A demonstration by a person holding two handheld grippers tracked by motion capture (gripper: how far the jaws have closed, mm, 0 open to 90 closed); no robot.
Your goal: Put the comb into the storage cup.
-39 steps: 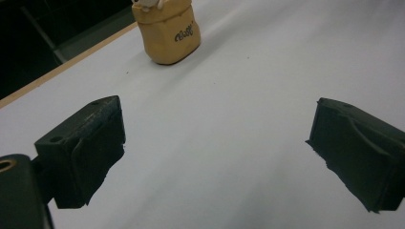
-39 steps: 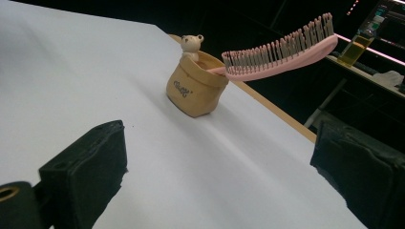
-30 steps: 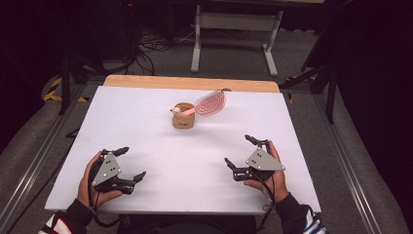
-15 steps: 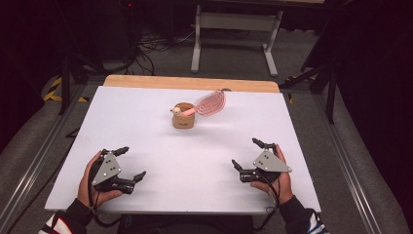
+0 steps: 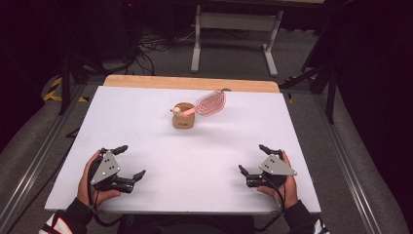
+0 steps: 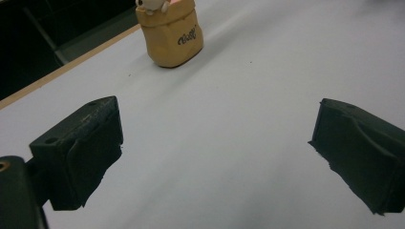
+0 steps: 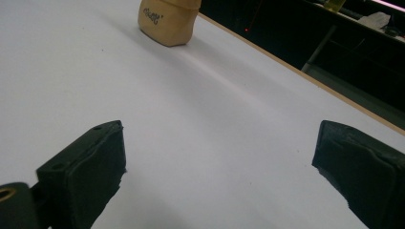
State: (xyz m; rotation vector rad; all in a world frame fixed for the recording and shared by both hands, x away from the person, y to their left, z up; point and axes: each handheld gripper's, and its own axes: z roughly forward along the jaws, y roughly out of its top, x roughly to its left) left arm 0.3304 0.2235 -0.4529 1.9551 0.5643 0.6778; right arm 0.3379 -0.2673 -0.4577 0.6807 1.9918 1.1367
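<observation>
One tan cup (image 5: 183, 117) stands upright on the white table (image 5: 146, 122), in its far middle, and one small pale figure (image 5: 176, 111) sits at its rim. One pink, ribbed, fan-like piece (image 5: 210, 103) leans out of the cup toward the far right. There are two grippers, one in each hand. The left gripper (image 5: 129, 162) rests near the table's near-left edge, its jaws wide apart with nothing between them; in the left gripper view the cup (image 6: 171, 34) stands well beyond them. The right gripper (image 5: 252, 161) rests near the near-right edge, its jaws likewise spread and empty, with the cup (image 7: 168, 19) far ahead in the right gripper view. Both grippers lie well apart from the cup. Compared with a second ago, the right gripper has drawn back toward the near-right edge. The left gripper, the cup and the pink piece lie as before.
</observation>
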